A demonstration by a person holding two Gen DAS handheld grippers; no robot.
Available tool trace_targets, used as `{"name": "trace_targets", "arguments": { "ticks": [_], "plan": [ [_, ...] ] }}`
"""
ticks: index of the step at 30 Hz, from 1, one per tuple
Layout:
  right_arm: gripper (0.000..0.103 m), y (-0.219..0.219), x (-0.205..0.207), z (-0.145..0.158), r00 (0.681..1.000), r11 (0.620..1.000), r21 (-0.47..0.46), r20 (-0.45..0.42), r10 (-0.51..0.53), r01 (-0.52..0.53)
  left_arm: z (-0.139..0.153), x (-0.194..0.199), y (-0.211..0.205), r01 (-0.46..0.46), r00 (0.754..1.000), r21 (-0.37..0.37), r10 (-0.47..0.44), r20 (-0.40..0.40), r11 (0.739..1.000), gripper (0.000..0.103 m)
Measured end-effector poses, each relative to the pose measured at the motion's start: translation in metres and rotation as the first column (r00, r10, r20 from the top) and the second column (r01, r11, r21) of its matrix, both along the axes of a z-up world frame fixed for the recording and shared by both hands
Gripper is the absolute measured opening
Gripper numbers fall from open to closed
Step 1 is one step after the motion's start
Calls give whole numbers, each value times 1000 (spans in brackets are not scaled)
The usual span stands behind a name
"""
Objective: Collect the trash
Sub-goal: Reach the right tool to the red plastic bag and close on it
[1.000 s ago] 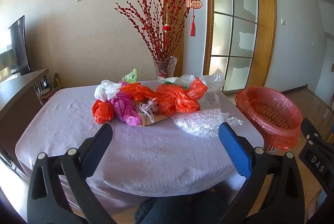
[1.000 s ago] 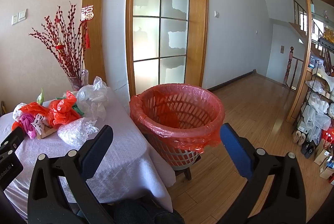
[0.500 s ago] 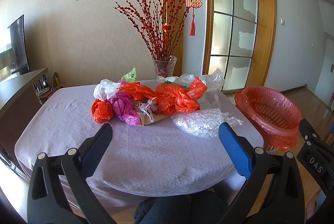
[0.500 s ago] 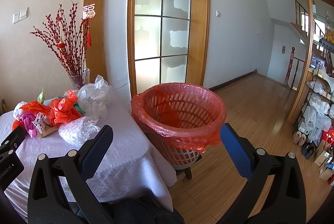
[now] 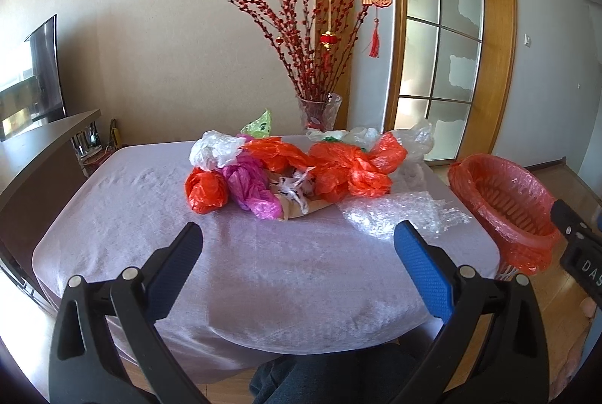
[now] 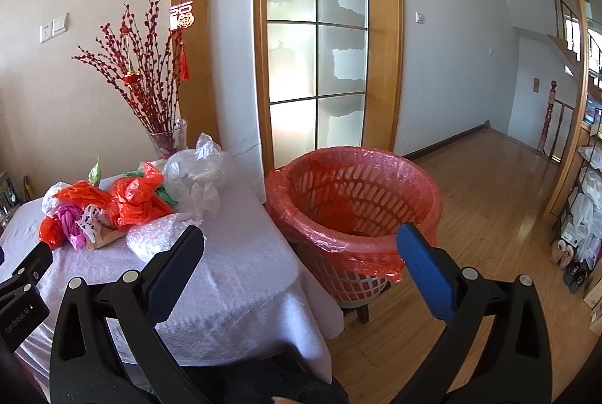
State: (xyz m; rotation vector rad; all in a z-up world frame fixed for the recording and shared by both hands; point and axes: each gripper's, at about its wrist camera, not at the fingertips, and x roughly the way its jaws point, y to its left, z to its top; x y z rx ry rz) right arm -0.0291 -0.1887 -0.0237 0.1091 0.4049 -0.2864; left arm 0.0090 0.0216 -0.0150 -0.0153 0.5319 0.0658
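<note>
A heap of crumpled plastic bags lies on the far middle of the lilac-covered table (image 5: 150,215): orange bags (image 5: 350,166), a pink bag (image 5: 252,189), a white bag (image 5: 214,151) and clear bubble wrap (image 5: 399,212). The heap also shows in the right wrist view (image 6: 131,200). A basket lined with a red bag (image 6: 357,204) stands off the table's right edge; it also shows in the left wrist view (image 5: 508,197). My left gripper (image 5: 297,253) is open and empty above the table's near part. My right gripper (image 6: 301,253) is open and empty, near the basket.
A glass vase of red branches (image 5: 320,110) stands at the table's far edge. A dark cabinet (image 5: 34,159) is to the left. Wooden floor (image 6: 489,215) and a glass door (image 6: 316,65) lie to the right, with shelves (image 6: 587,208) at far right.
Both views have shifted slightly; the right wrist view has turned a little toward the table. Both grippers stay open and empty, and the trash has not moved.
</note>
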Motion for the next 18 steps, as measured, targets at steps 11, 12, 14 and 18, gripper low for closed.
{"name": "trace_targets", "arguments": {
  "ticks": [11, 12, 14, 18],
  "plan": [
    [95, 51, 82, 15, 922, 920, 82, -23, 387, -384, -10, 14, 86, -210, 977, -19, 210, -20, 977, 99],
    [93, 57, 89, 14, 913, 911, 79, -29, 408, -405, -12, 15, 92, -225, 974, -18, 224, -20, 974, 99],
    [86, 71, 103, 12, 893, 893, 73, -47, 447, -443, -13, 16, 99, -245, 969, -16, 244, -25, 969, 99],
    [79, 95, 129, 9, 858, 862, 40, -81, 508, -506, -19, 20, 110, -264, 964, -16, 263, -43, 964, 99]
  ]
}}
